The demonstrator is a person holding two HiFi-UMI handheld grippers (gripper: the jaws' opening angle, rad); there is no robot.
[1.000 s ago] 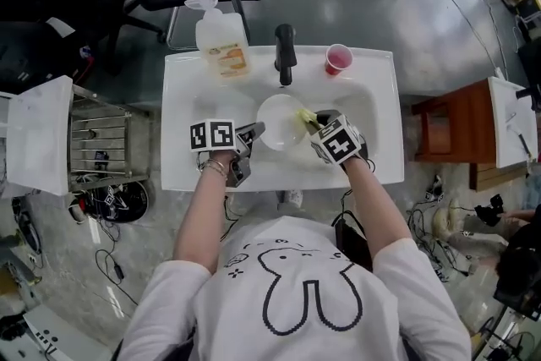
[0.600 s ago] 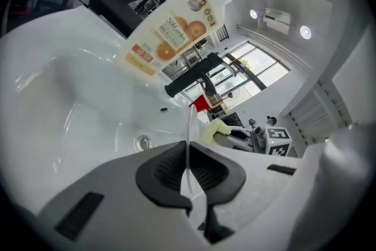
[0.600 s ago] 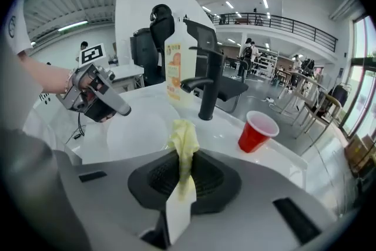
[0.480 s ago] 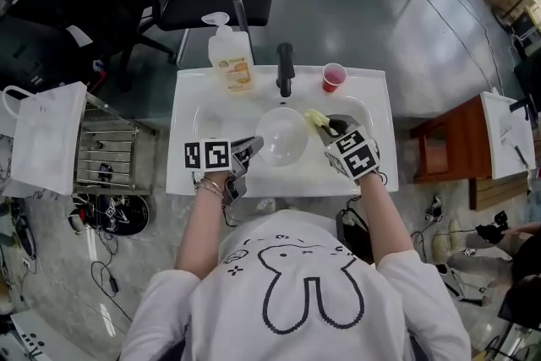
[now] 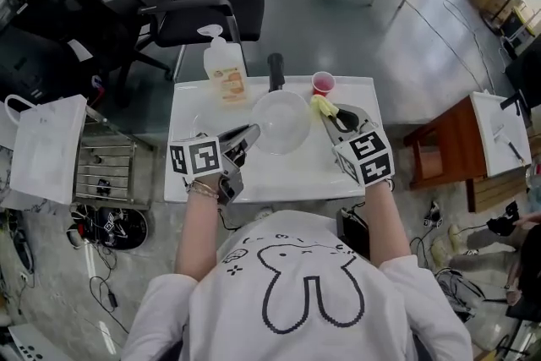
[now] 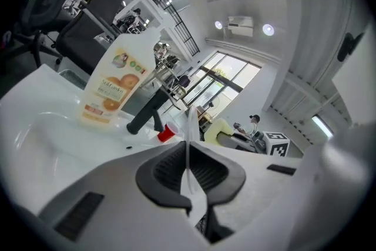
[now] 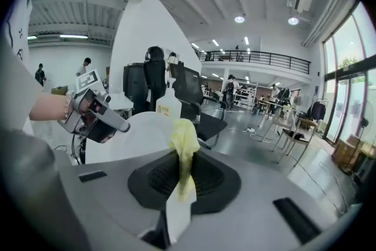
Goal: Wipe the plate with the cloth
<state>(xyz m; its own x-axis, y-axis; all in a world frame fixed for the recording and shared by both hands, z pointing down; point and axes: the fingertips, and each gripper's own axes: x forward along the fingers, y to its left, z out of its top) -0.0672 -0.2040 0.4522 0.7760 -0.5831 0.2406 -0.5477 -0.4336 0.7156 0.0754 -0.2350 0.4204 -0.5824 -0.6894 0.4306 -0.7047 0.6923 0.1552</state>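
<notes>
Plate (image 5: 281, 121) is pinched by its rim in the left gripper (image 5: 248, 132) and held over the back of the white sink (image 5: 190, 182), just in front of the faucet (image 5: 275, 72). The head view gives you the layout. The soap bottle (image 5: 224, 63) is left of the faucet and the red cup (image 5: 323, 83) is right of it. The right gripper (image 5: 336, 111) sits off the plate's right side with the yellow cloth (image 5: 321, 106) poking out of its tip, close to the plate's edge. Can't tell from up there whether it touches. What that view doesn't give you is the grips. The left gripper view does: the plate shows edge-on as a thin white line running straight between the two black pads, with the jaws closed down tight on it. The right gripper view shows that pair squeezed together on a bunched fold of cloth. It's also the only view where you see the plate's broad white face, turned toward that camera, with the left gripper clamped on its left edge.
</notes>
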